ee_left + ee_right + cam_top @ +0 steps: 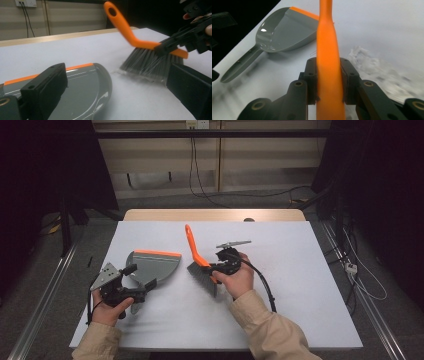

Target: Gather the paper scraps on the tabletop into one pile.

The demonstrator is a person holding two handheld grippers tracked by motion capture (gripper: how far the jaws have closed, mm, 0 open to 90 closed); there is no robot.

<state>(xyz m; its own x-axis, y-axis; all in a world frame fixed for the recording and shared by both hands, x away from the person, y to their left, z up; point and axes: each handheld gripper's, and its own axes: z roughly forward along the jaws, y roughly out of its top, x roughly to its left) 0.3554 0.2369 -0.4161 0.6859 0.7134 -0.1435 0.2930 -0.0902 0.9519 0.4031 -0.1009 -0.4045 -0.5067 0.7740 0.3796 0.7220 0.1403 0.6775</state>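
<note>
Right tool pinching brush by its handle, bristles down on desk.
Left tool spread beside dustpan handle, nothing held; pan lies flat near the bristles to catch sweepings.

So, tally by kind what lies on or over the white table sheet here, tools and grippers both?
Grey plastic dustpan with orange front edge: 1
Orange-handled hand brush with grey bristles: 1
Black two-jaw grippers: 2, the left gripper by the dustpan's handle, the right gripper clamped on the brush
Total: 4
</note>
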